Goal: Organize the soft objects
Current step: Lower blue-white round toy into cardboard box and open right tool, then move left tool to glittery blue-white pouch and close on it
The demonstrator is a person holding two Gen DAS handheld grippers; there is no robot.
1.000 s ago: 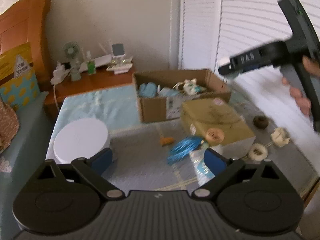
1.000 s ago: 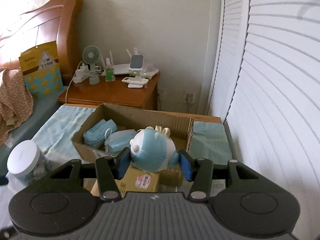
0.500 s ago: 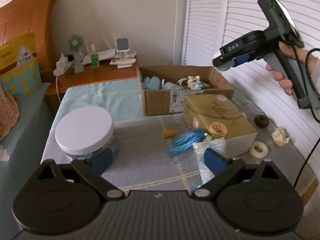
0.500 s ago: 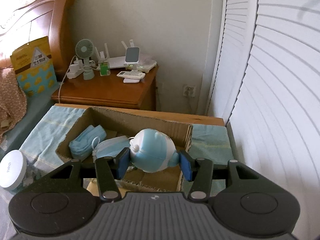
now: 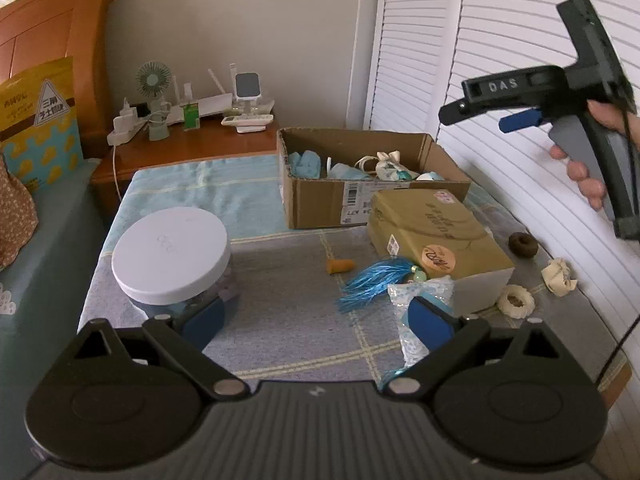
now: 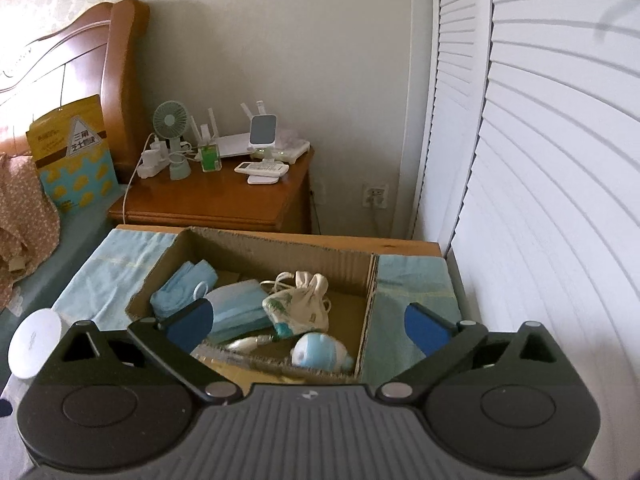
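Observation:
An open cardboard box (image 6: 370,292) stands at the table's far side and holds blue face masks (image 6: 236,312), a small drawstring pouch (image 6: 300,308) and a round blue-and-white soft toy (image 6: 320,354) at its near right corner. My right gripper (image 6: 310,322) hangs open and empty above the box; it also shows in the left wrist view (image 5: 480,110). My left gripper (image 5: 316,316) is open and empty low over the table. Ahead of it lie a blue tassel (image 5: 374,280), a clear packet (image 5: 420,300), an orange earplug (image 5: 340,266) and soft rings (image 5: 516,300).
A closed brown parcel (image 5: 432,228) sits in front of the box (image 5: 320,204). A white-lidded jar (image 5: 170,254) stands at the left. A bedside cabinet (image 6: 224,200) with a fan and chargers is behind. White shutters (image 6: 540,200) line the right side.
My right gripper opened and let go of the round blue soft toy, which now lies in the cardboard box. The left gripper stayed open and drew back a little.

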